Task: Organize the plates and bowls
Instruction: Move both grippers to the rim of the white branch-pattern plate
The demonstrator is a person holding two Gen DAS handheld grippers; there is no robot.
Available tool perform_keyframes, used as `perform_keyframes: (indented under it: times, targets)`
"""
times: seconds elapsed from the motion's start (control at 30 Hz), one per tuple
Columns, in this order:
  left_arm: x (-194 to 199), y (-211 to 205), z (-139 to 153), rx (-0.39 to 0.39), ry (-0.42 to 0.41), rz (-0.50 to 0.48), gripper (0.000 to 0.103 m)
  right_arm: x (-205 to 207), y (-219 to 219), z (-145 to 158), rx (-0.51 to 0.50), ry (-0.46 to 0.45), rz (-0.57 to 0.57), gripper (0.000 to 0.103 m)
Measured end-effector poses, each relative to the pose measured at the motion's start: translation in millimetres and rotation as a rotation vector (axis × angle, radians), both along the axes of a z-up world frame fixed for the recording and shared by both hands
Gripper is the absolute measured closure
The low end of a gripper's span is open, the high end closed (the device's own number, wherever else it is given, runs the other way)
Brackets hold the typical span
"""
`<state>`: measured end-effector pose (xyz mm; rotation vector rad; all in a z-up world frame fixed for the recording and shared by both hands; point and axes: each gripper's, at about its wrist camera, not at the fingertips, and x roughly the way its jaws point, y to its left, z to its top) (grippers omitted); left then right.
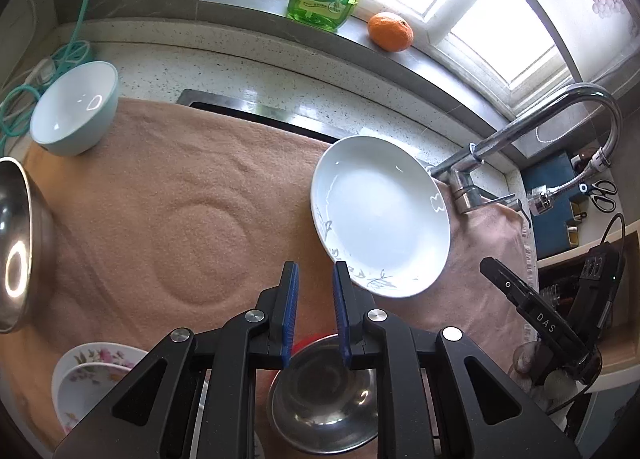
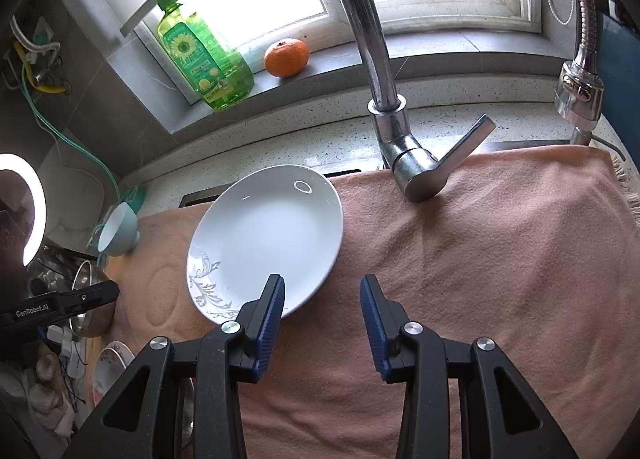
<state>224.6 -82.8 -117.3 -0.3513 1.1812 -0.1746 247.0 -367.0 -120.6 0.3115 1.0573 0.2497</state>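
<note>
Now both grippers near the white plate [image 2: 266,235], empty-jawed.
Right gripper [image 2: 322,299] jaws released, left gripper [image 1: 314,291] jaws narrowly parted; beyond, the plate lies on the peach towel [image 2: 480,259]: glazed, slippery, breakable, best pinched at its near rim.

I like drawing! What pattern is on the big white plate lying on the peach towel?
Grey leafy vine sprigs along one side of the big white plate's rim; clearest in the right wrist view.

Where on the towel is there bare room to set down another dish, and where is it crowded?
Free: the towel between the blue bowl and the white plate, and right of the plate below the tap. Crowded: the near left, with steel bowls and floral plates.
</note>
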Motion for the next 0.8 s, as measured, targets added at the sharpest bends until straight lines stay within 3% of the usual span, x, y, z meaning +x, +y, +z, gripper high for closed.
perform_keyframes:
  times: [0.2, 0.8]
  targets:
    - [25.7, -12.2, -12.7, 0.066, 0.019, -0.031, 0.088, 21.8, -0.2, -18.4, -0.01, 0.023, 0.023, 0.072]
    - [75.1, -23.4, -44.4, 0.125, 0.091, -0.07, 0.088, 56.2, 0.4, -41.5, -0.012, 0.054, 0.041, 0.081]
